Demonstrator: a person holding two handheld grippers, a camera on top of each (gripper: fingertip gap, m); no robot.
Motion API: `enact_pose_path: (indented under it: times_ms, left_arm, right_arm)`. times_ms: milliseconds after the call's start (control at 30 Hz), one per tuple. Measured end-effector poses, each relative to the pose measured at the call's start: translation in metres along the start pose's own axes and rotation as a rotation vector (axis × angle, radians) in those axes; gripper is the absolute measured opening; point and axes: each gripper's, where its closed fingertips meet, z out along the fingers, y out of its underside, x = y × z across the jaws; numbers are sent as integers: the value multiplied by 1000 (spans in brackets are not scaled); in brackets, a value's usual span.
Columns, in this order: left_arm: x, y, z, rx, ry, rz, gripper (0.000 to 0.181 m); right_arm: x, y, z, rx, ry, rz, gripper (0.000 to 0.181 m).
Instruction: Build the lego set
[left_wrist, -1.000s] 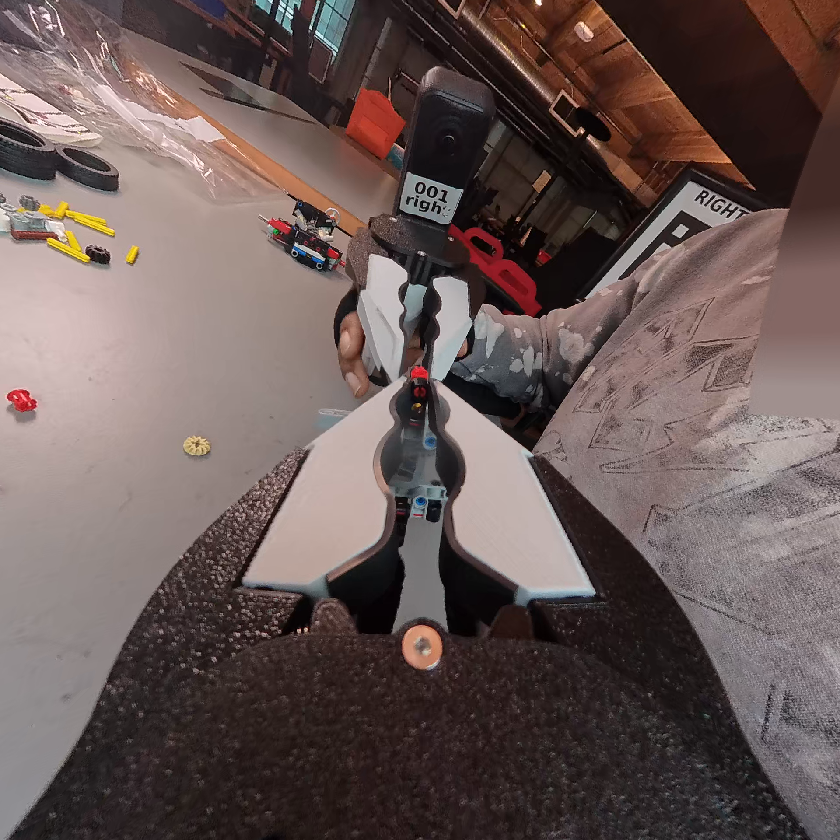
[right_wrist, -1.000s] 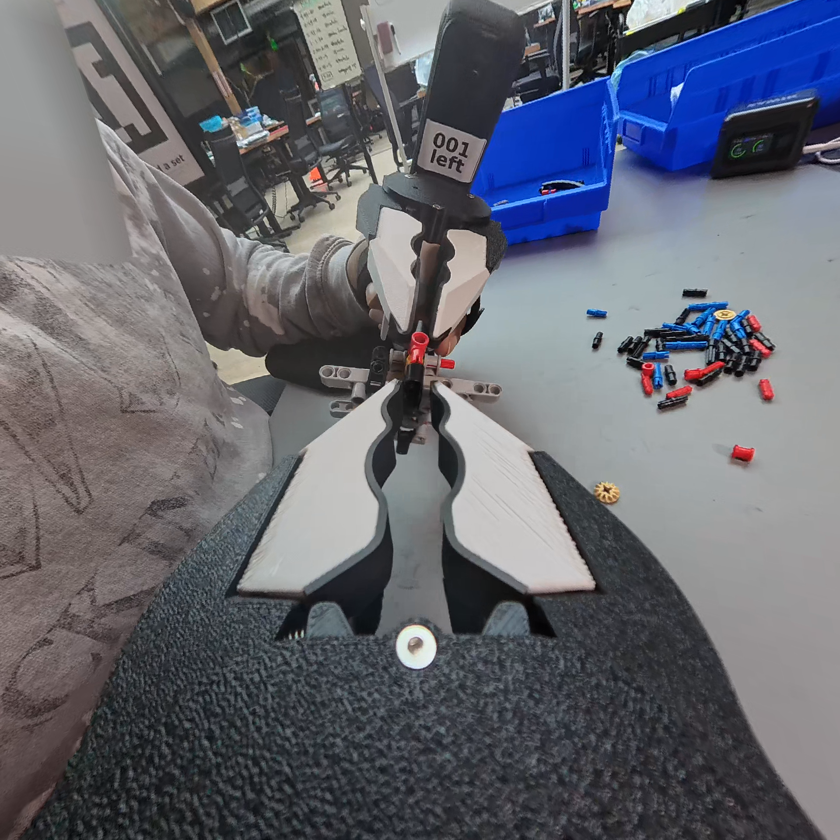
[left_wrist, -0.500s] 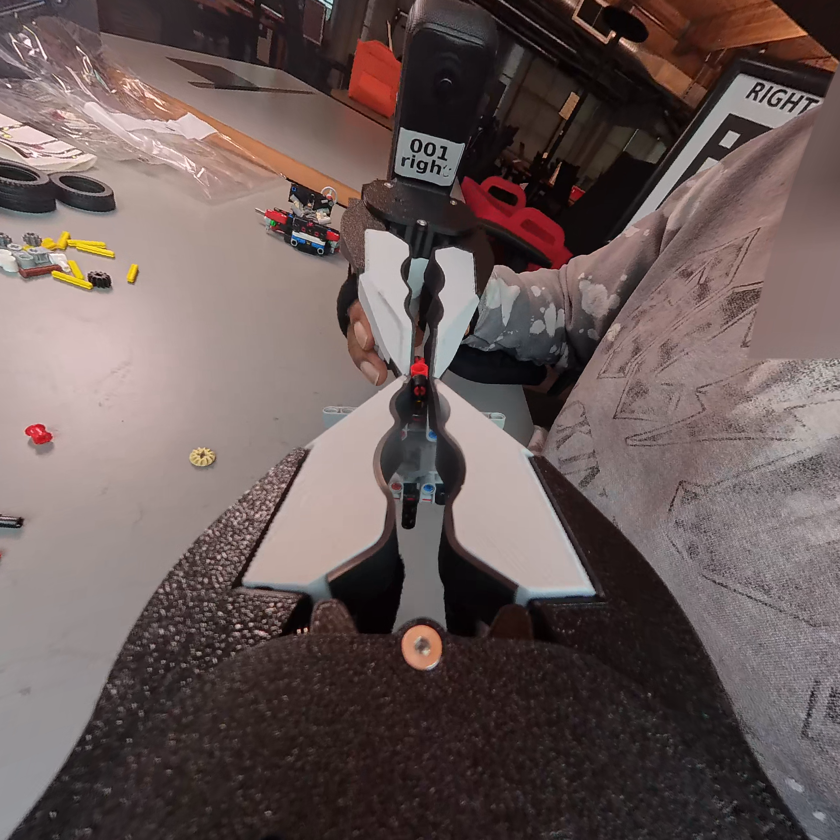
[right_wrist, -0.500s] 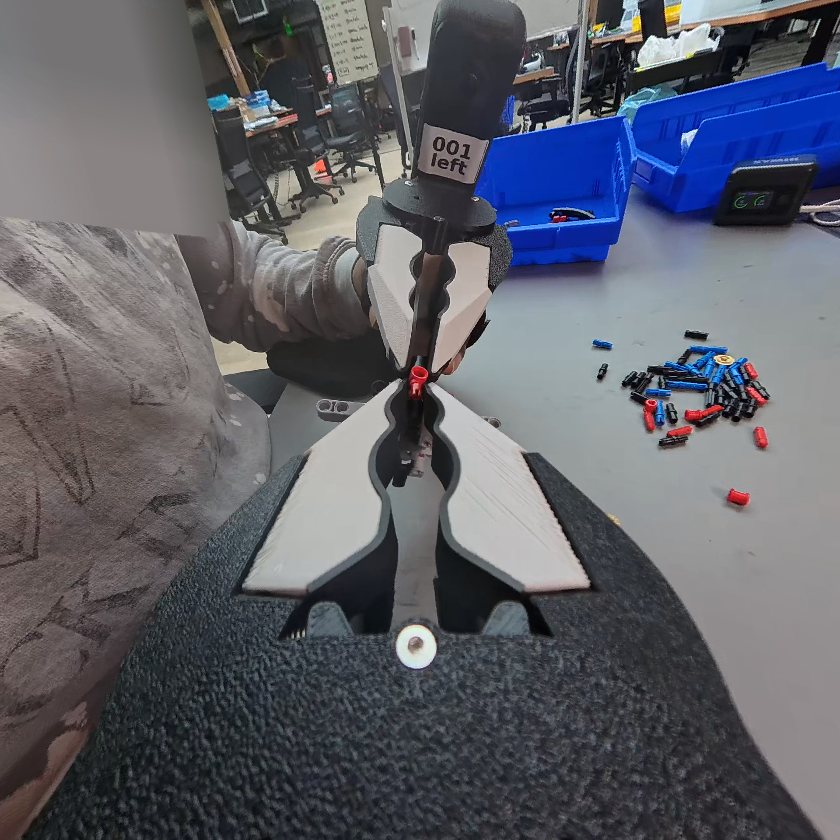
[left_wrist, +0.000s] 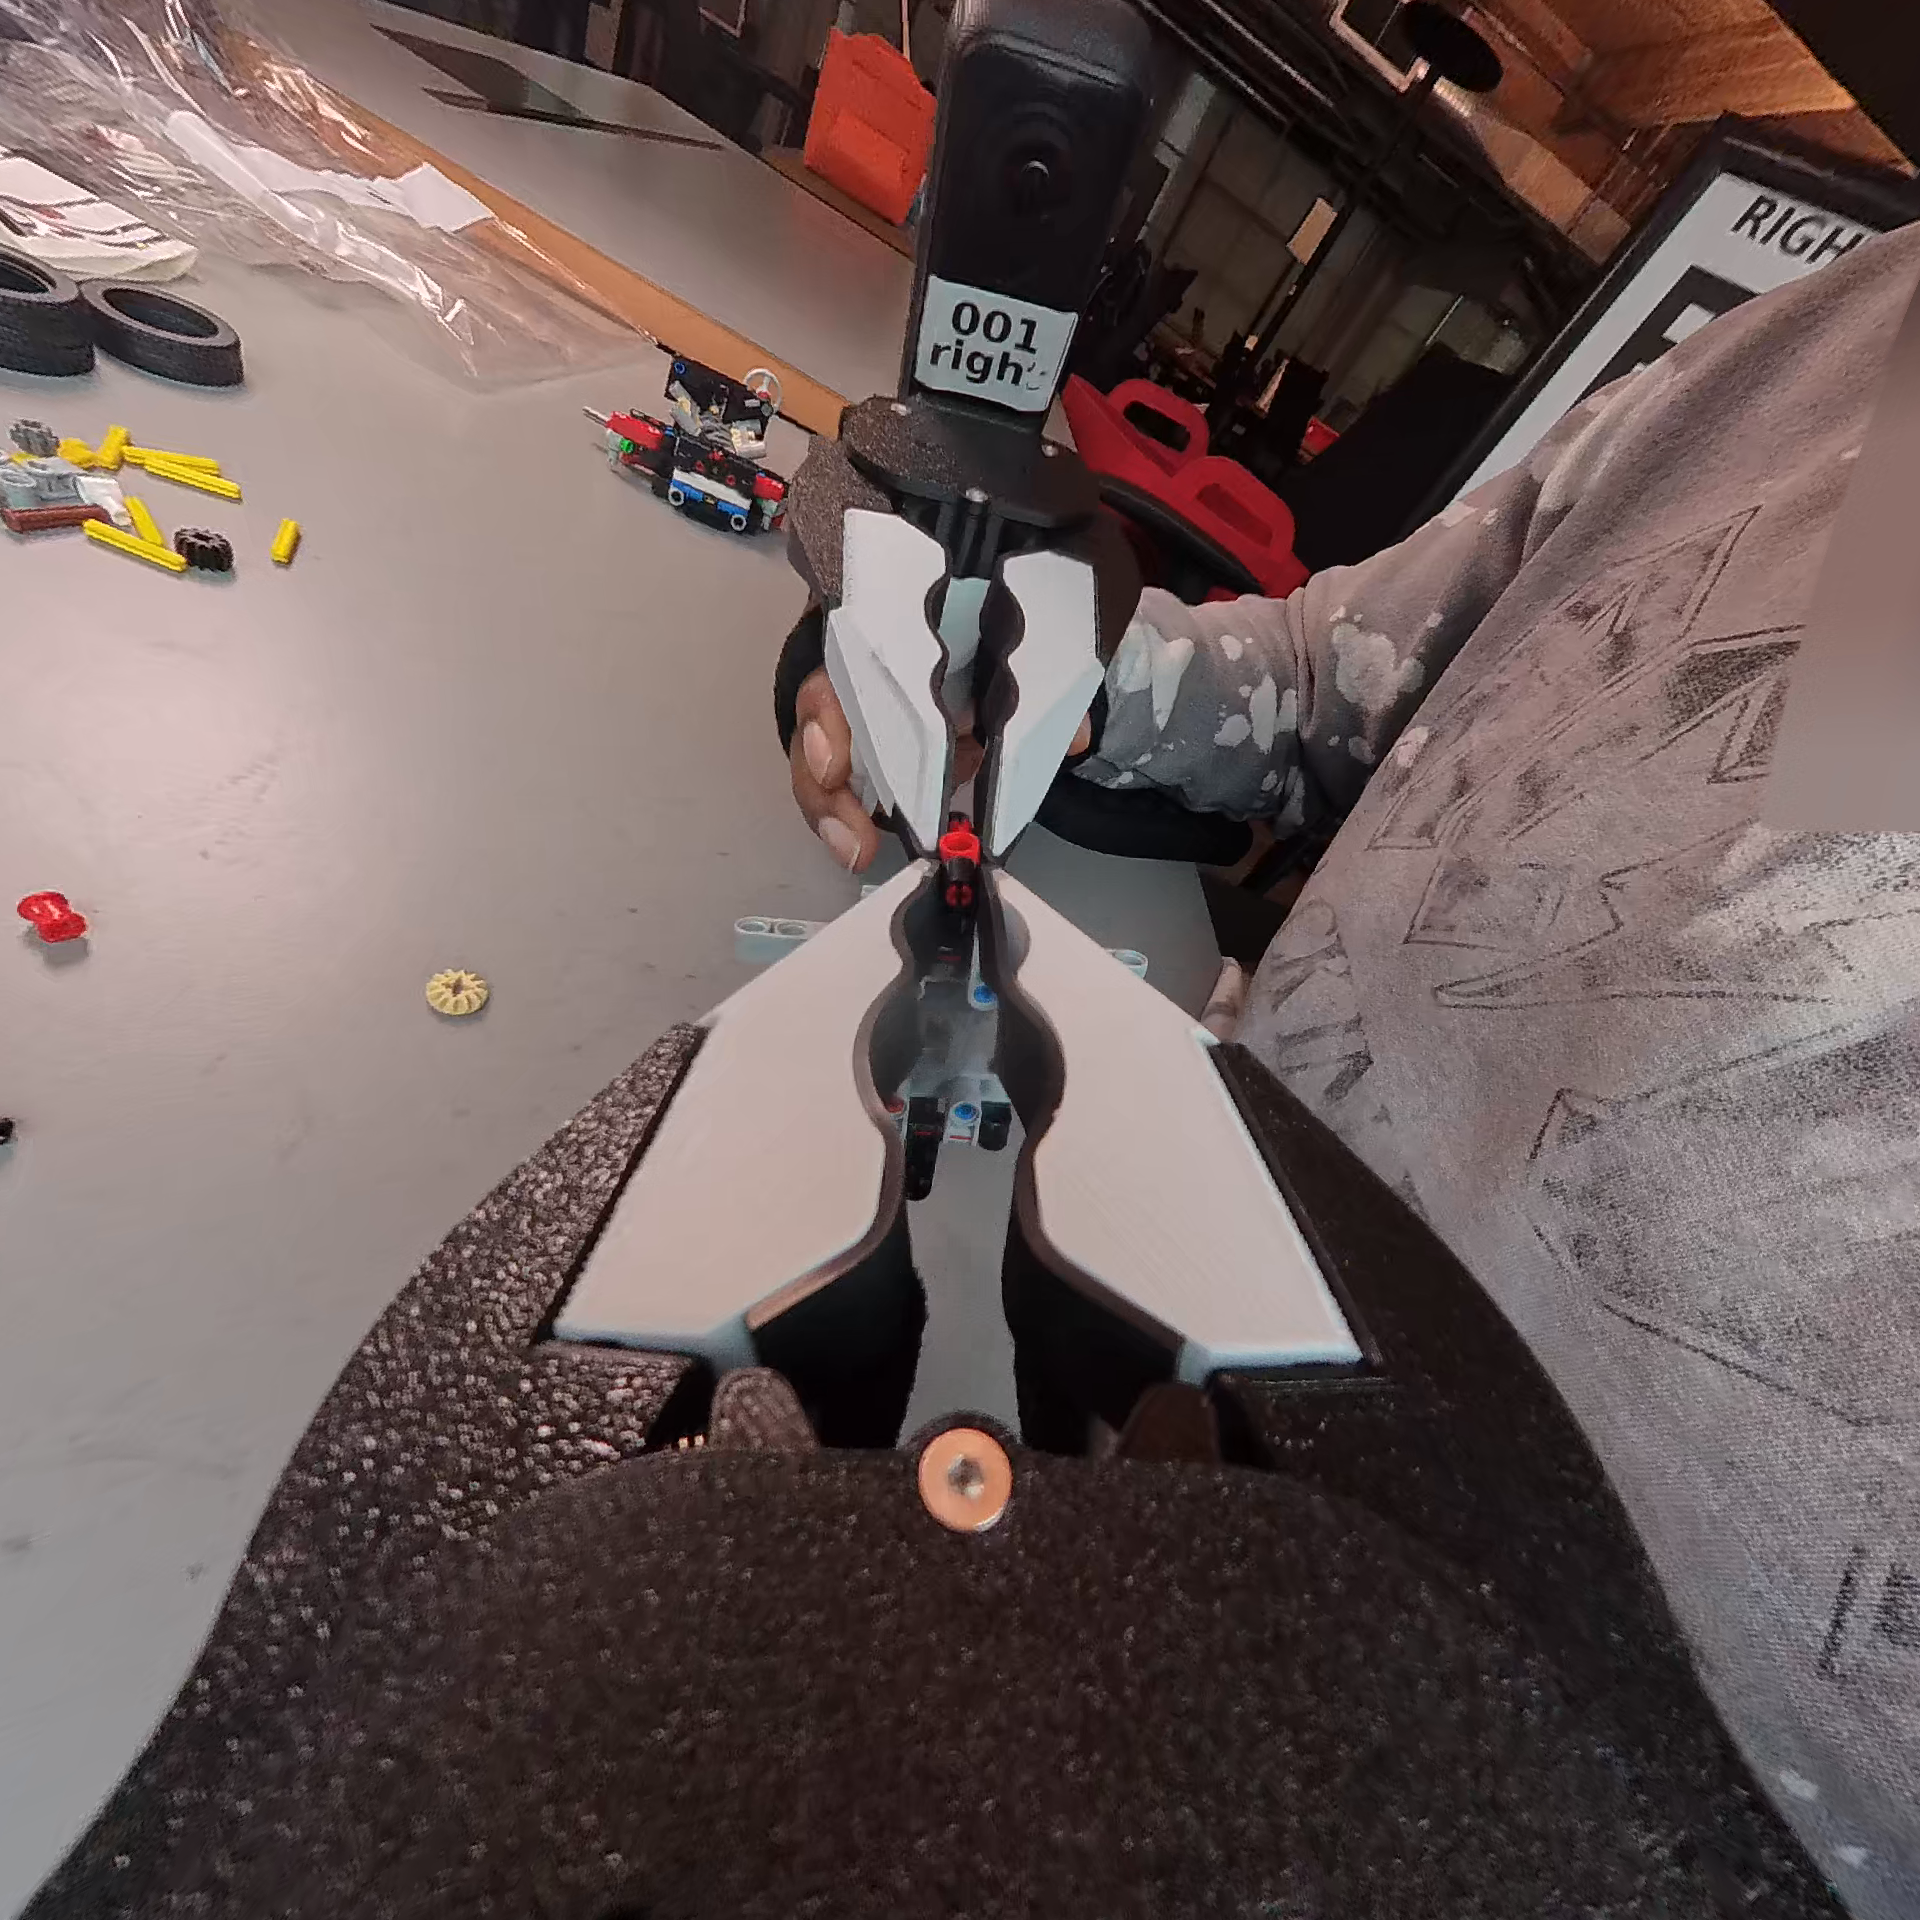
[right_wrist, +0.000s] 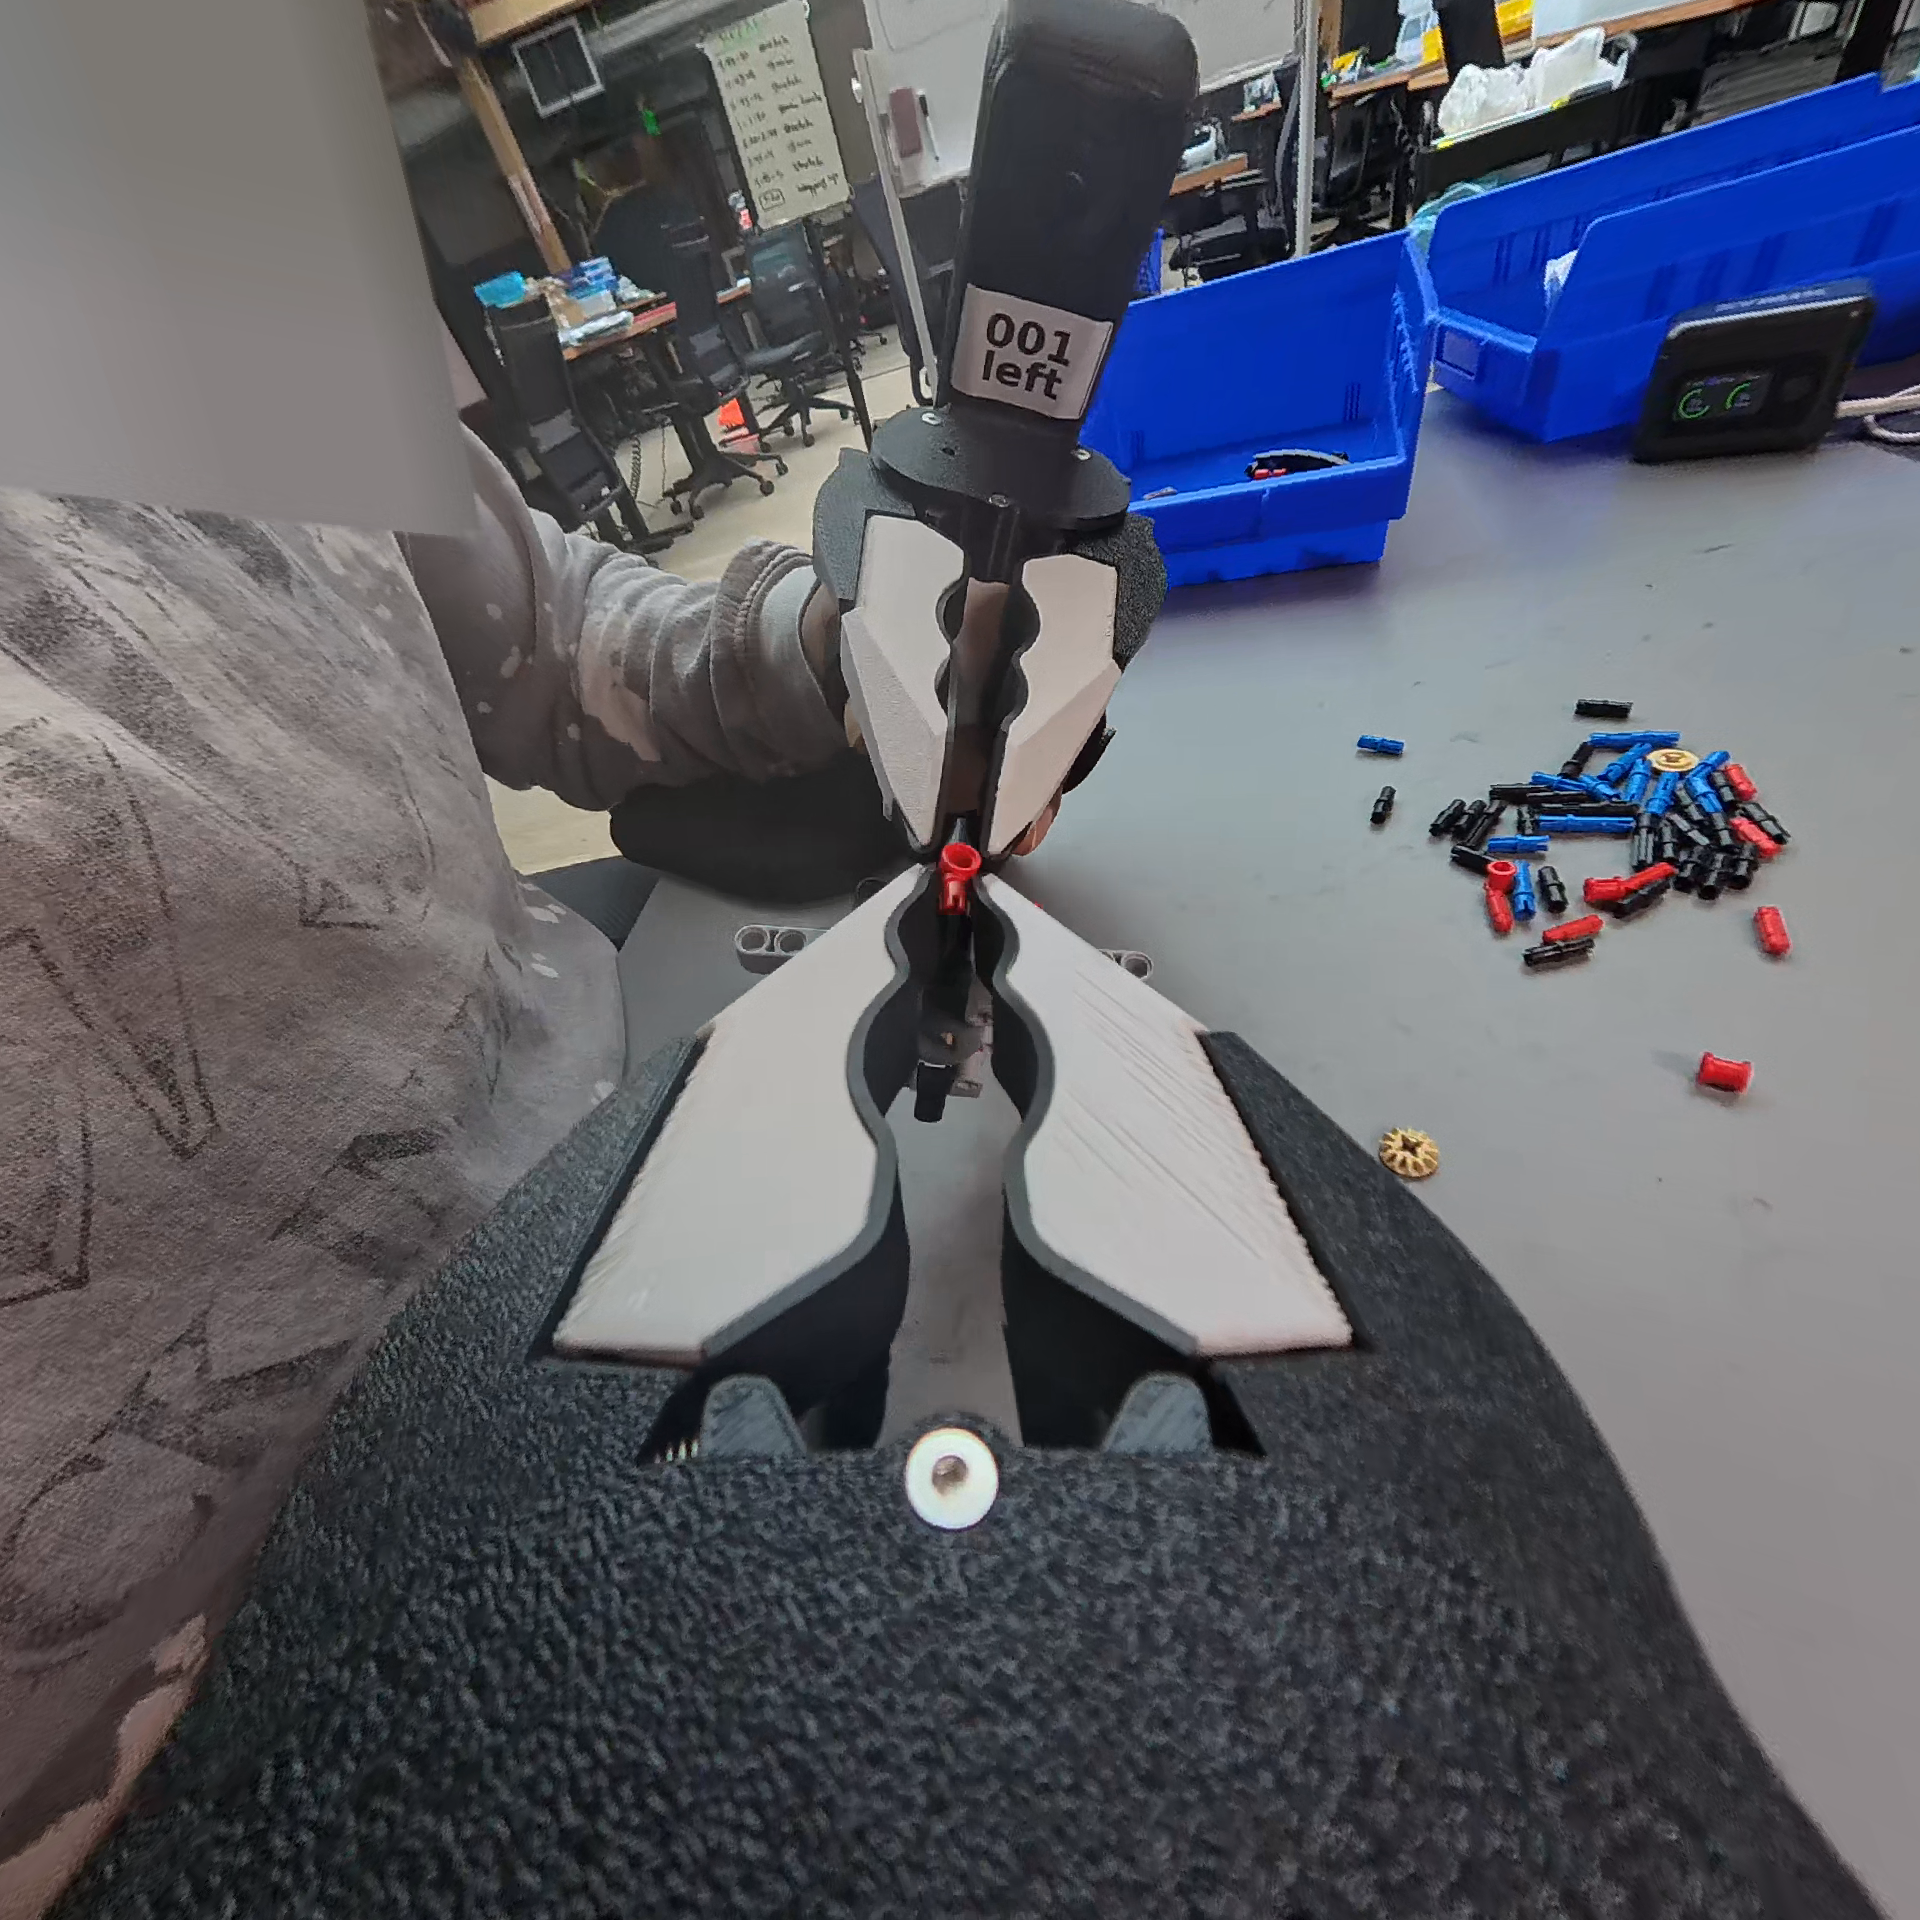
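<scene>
My two grippers meet tip to tip above the grey table's near edge. My left gripper (left_wrist: 956, 883) is shut on a small grey lego assembly (left_wrist: 951, 1081) with blue, red and black pins, seen through the finger gap. Its grey beam ends (left_wrist: 769, 925) stick out at both sides. My right gripper (right_wrist: 954, 883) is shut on a black axle piece (right_wrist: 940, 997) with a red connector (right_wrist: 956, 868) at the tips. The red connector (left_wrist: 958, 847) sits where both pairs of tips meet. The right gripper (left_wrist: 956, 821) faces me in the left view, and the left gripper (right_wrist: 961, 831) faces me in the right view.
A pile of blue, black and red pins (right_wrist: 1621, 821), a loose red bush (right_wrist: 1725, 1070) and a tan gear (right_wrist: 1408, 1153) lie to the right. Blue bins (right_wrist: 1268, 416) stand behind. A built lego chassis (left_wrist: 707, 457), yellow parts (left_wrist: 156, 488), tyres (left_wrist: 156, 332) and a plastic bag (left_wrist: 312, 208) lie left. The grippers are tip to tip, or close to it.
Both grippers have stayed shut and tip to tip while tilting. The grey assembly has dropped lower behind the right fingers, so less of its beams shows.
</scene>
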Motion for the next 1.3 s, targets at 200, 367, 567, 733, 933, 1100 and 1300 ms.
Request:
enact_pose_path:
  times_ms: [200, 367, 567, 733, 933, 1100, 1300]
  left_arm:
    - [5, -8, -1, 12, -60, 153, 5]
    - [5, -12, -5, -50, -239, 470, 6]
    - [11, -2, -2, -105, -248, 632, 8]
    - [6, 3, -12, -92, -151, 429, 0]
    - [5, -11, 0, -45, -122, 350, 13]
    - [5, -12, 8, -32, -105, 297, 67]
    - [-6, 9, 22, -197, -188, 411, 91]
  right_arm:
    - [-3, -11, 1, 33, -21, 59, 5]
    - [-4, -17, 1, 27, 44, -45, 4]
    - [-10, -11, -4, 2, 27, -139, 3]
    - [-15, -20, -23, 97, -45, -83, 4]
    - [-3, -23, -24, 126, -4, -78, 4]
    - [-12, -25, -13, 141, -43, -66, 4]
    - [2, -7, -8, 20, 58, -120, 4]
